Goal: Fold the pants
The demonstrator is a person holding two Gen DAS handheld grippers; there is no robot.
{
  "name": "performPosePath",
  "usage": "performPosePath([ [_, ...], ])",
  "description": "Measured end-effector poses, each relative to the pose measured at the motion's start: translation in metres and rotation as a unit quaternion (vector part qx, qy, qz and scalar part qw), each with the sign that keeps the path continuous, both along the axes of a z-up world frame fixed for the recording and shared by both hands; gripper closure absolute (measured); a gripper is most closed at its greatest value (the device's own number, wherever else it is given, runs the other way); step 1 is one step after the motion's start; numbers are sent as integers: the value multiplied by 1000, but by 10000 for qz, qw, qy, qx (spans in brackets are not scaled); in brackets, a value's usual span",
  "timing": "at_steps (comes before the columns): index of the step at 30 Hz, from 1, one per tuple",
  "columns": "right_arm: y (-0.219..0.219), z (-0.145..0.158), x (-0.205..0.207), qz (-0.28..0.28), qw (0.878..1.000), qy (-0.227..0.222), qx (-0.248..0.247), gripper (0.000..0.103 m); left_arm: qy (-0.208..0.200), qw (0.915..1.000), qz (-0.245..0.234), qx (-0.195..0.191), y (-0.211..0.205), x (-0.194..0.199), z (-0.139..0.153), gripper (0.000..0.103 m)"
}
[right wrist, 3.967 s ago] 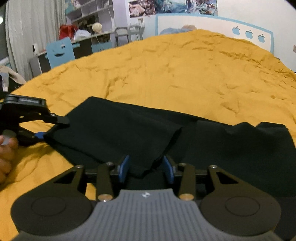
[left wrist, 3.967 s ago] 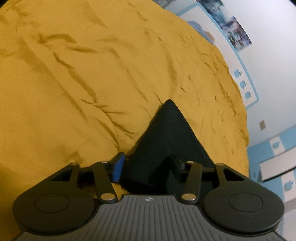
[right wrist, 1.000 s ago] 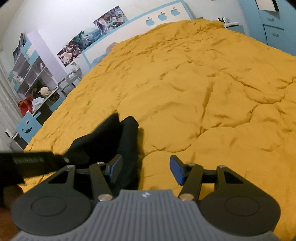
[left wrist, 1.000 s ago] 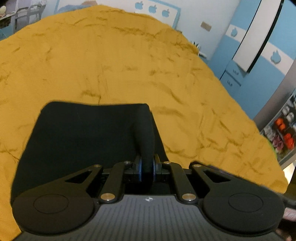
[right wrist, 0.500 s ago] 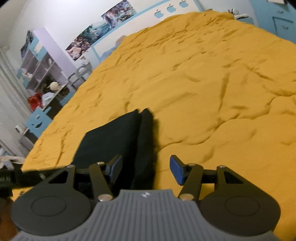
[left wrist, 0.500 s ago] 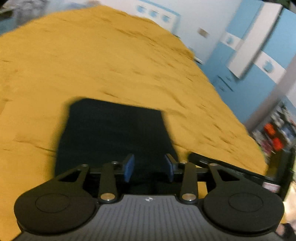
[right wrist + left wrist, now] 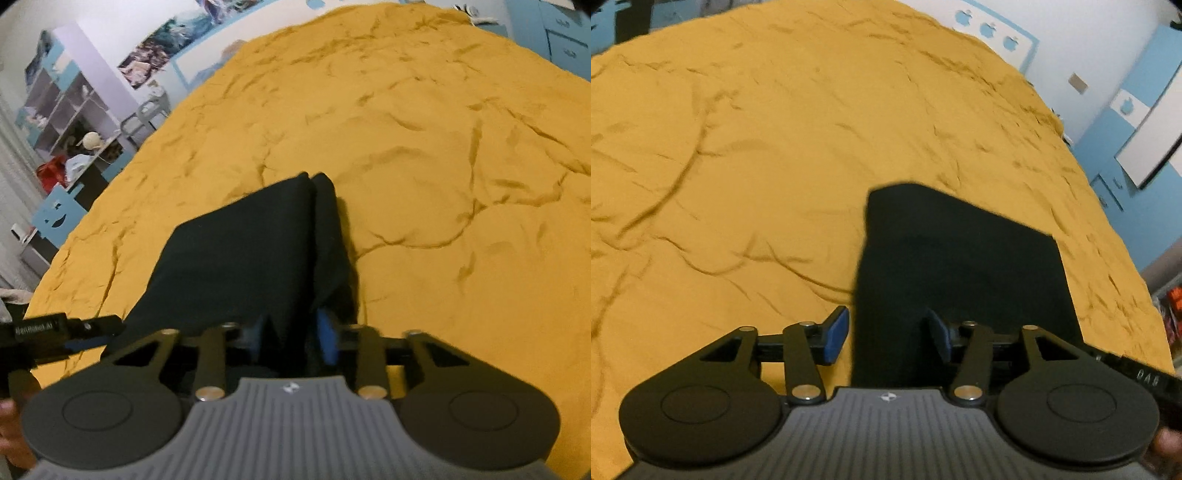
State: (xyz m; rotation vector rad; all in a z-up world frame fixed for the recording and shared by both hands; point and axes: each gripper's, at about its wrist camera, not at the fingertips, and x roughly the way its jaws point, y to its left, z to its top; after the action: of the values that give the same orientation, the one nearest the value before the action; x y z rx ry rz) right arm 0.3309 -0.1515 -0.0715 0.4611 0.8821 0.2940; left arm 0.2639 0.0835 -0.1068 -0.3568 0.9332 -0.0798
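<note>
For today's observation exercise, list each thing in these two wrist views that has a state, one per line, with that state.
Black fabric pants: folded into a compact rectangle, lying flat on the bedspread.
Mustard-yellow quilted bedspread: spread out, wrinkled.
Left gripper: jaws opening, pads off the pants' near corner.
Right gripper: jaws closing on the pants' near edge.

We read "DAS" in pale letters on the black bar of the right gripper (image 7: 1145, 378) at the left view's edge. The left gripper (image 7: 40, 326) carries a blurred white label, roughly "RobotAI".
</note>
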Motion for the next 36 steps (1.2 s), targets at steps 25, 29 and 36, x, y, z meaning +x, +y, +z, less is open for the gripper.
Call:
performPosePath([
  [25, 11, 39, -27, 473, 9874, -866, -1234, 86, 204, 9971, -551, 479, -32, -1, -11, 46],
  [29, 26, 47, -25, 828, 9812, -1178, -1282, 86, 197, 9966, -596, 524, -32, 1, -12, 46],
  [36, 58, 16, -32, 1660, 9566, -1294, -2016, 86, 184, 9970, -619, 434, -29, 0, -14, 45],
])
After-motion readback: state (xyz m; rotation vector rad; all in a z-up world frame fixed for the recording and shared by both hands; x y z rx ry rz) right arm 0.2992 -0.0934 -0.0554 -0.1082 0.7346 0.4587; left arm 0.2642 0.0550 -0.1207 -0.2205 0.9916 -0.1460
